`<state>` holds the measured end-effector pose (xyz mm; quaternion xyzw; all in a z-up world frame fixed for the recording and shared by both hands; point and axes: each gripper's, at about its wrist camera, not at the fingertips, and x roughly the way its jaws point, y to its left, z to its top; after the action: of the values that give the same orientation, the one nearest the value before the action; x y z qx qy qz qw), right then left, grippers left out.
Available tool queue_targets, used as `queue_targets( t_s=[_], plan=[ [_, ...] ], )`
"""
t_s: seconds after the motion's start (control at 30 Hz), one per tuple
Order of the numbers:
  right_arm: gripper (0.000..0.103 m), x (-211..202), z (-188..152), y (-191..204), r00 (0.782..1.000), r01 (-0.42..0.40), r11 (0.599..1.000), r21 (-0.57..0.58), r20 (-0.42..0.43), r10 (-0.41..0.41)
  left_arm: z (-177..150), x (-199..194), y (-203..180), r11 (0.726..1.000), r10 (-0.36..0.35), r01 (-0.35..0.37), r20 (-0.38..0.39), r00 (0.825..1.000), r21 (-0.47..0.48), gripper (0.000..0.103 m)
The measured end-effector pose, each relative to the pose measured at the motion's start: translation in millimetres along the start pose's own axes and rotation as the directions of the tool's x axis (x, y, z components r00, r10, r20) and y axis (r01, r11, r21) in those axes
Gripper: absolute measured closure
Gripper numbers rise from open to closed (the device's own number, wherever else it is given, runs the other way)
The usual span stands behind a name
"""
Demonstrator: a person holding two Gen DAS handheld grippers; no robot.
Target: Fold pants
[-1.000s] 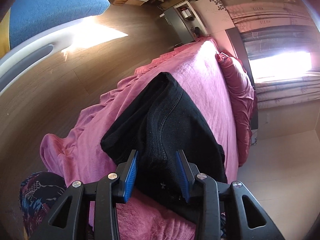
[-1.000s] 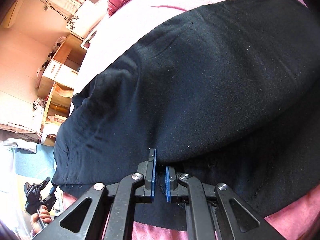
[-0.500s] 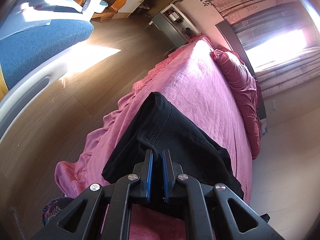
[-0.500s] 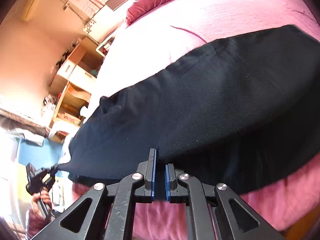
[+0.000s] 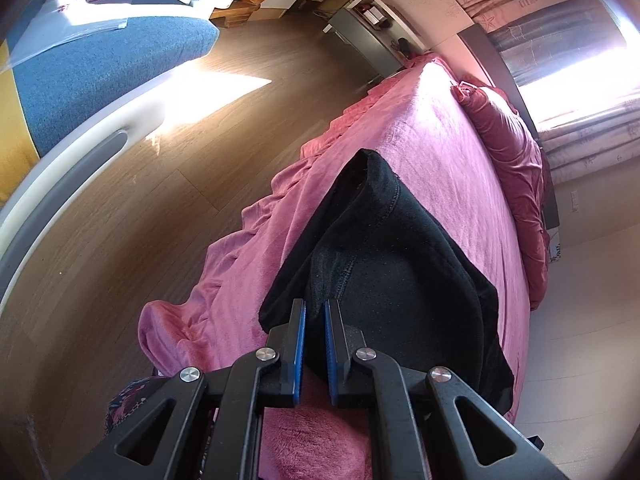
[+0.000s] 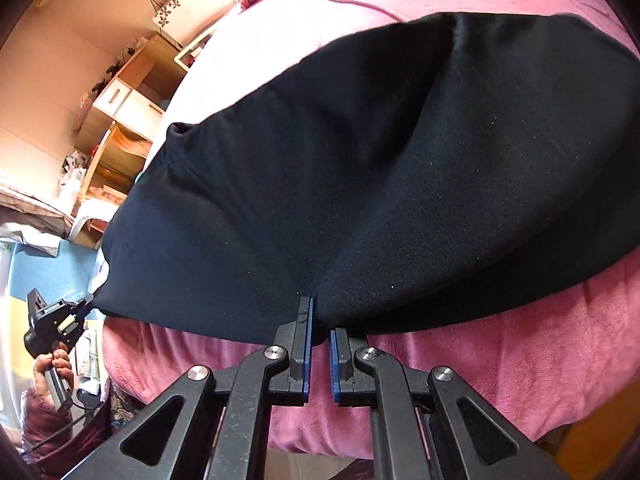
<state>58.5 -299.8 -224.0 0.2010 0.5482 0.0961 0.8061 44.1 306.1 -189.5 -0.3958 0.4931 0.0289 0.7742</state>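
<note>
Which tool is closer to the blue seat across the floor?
Left. The left tool grips the pants at the bed edge facing the blue seat; the right tool grips farther along.

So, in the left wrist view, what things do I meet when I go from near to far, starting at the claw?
Left claw shut on the black pants → pink bed cover → dark red pillow → grey cabinet beyond the head of the bed.

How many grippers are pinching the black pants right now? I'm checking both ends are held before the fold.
2: the left gripper clamps one end, the right gripper the near edge of the pants.
</note>
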Motion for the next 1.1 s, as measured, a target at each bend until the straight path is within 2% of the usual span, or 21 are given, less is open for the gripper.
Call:
queue_targets(
  t_s=[0.23,0.3,0.37,0.43,0.5,0.6,0.7,0.8,0.87,0.97,1.1],
  plan=[
    [0.095,18.2,0.2,-5.2,1.0,-0.004,0.999,0.034,-0.016,0.004,-7.2,0.1,-3.9,0.998,0.057,-0.057,-0.004,0.998,0.038,0.094],
    [0.09,15.9,2.0,-9.1,0.999,-0.042,0.998,0.054,-0.016,0.043,-8.9,-3.3,-8.1,0.995,0.084,-0.084,0.006,0.996,0.06,0.091],
    [0.074,9.6,5.0,-14.1,0.996,-0.093,0.992,0.08,-0.009,0.094,-9.5,-4.5,-11.1,0.99,0.116,-0.117,0.016,0.993,0.074,0.086],
    [0.069,-6.6,7.5,-24.7,0.992,-0.123,0.988,0.098,0.029,0.121,-9.9,-8.0,-13.3,0.988,0.134,-0.135,0.029,0.991,0.075,0.08],
    [0.069,-28.3,12.2,-43.0,0.987,-0.146,0.98,0.138,0.092,0.134,-8.8,-12.7,-14.6,0.984,0.16,-0.163,0.049,0.986,0.065,0.075],
    [0.069,-62.1,21.5,-85.1,0.975,-0.131,0.962,0.238,0.208,0.081,-7.9,-26.7,-22.5,0.979,0.183,-0.193,0.129,0.975,0.068,0.075],
    [0.067,-89.9,32.5,-137.7,0.952,-0.123,0.922,0.367,0.306,0.006,-11.0,-37.8,-35.3,0.975,0.186,-0.205,0.193,0.963,0.085,0.074],
    [0.067,-105.9,45.3,-184.7,0.931,-0.106,0.874,0.475,0.357,-0.08,-16.0,-40.7,-51.5,0.974,0.164,-0.192,0.214,0.963,0.119,0.074],
    [0.067,-108.8,52.6,-213.2,0.922,-0.108,0.826,0.553,0.366,-0.125,-21.3,-37.3,-64.8,0.973,0.123,-0.158,0.201,0.972,0.167,0.074],
    [0.067,-107.3,64.6,-246.4,0.91,-0.133,0.766,0.629,0.383,-0.157,-30.0,-26.2,-82.5,0.963,0.105,-0.144,0.173,0.979,0.226,0.074],
    [0.067,-96.5,84.0,-267.7,0.903,-0.169,0.712,0.681,0.397,-0.166,-43.7,-6.3,-102.9,0.953,0.102,-0.128,0.107,0.989,0.275,0.074]
  ],
)
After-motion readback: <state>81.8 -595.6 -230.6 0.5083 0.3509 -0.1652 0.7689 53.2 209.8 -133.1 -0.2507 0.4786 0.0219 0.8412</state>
